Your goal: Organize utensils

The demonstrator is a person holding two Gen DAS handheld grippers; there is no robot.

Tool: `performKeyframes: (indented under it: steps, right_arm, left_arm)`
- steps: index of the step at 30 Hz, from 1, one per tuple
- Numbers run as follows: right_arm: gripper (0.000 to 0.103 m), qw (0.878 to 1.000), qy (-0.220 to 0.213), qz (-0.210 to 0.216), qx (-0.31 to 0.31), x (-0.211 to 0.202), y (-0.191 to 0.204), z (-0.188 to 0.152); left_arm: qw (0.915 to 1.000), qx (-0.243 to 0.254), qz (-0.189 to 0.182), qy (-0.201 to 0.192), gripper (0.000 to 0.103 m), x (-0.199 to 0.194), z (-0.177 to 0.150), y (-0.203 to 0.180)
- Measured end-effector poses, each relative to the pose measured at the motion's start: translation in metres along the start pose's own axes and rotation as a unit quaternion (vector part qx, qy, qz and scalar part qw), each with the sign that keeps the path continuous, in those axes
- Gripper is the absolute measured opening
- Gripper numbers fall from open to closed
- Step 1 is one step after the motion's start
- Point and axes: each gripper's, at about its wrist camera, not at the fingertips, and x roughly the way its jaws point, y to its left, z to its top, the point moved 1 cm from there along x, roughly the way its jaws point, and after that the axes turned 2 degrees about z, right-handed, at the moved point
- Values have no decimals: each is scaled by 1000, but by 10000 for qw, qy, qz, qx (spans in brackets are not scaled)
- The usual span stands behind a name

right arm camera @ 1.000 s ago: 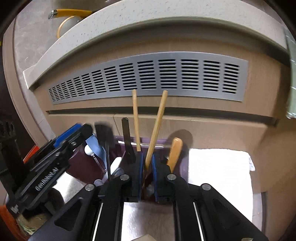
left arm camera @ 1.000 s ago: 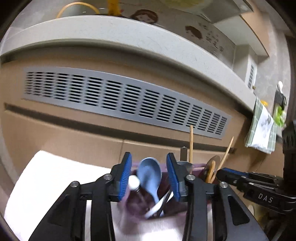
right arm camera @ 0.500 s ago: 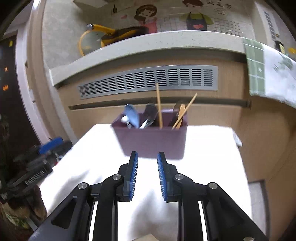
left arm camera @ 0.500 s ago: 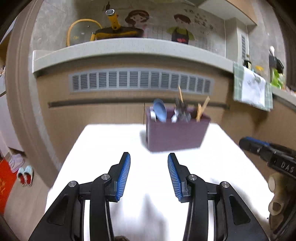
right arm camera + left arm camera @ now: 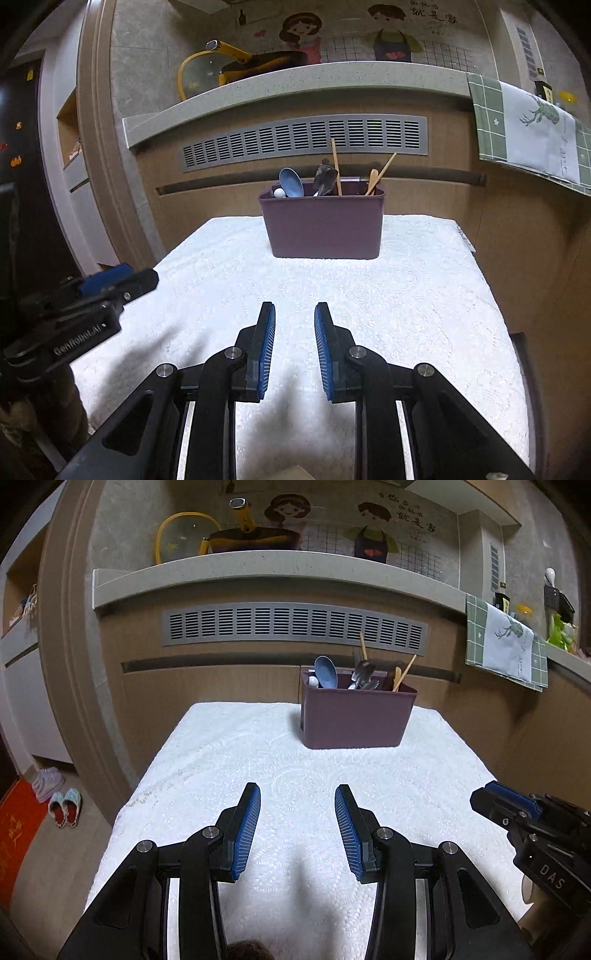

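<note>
Purple caddy (image 5: 356,718) at my 12 o'clock on white cloth (image 5: 258,760), utensils (image 5: 325,181) all inside. Left gripper (image 5: 297,825) and right gripper (image 5: 294,347) both spread, empty. Sorting looks finished; nothing left to fetch.

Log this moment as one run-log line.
left tongs open, empty | right tongs open, empty | utensils upright in purple holder | holder on white cloth, far end

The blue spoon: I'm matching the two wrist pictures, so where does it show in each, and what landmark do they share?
Left wrist: the blue spoon stands at the left end of the purple utensil bin, right of centre.
Right wrist: the blue spoon is at the bin's left end, near centre.
Shared landmark: the grey vent grille behind.
</note>
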Motion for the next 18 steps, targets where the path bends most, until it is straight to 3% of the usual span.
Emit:
performKeyframes:
  steps: [18]
  right_arm:
    - [21, 9999, -9, -95, -129, 0, 1, 1]
  left_arm:
    - [9999, 81, -84, 126, 43, 1, -1, -3]
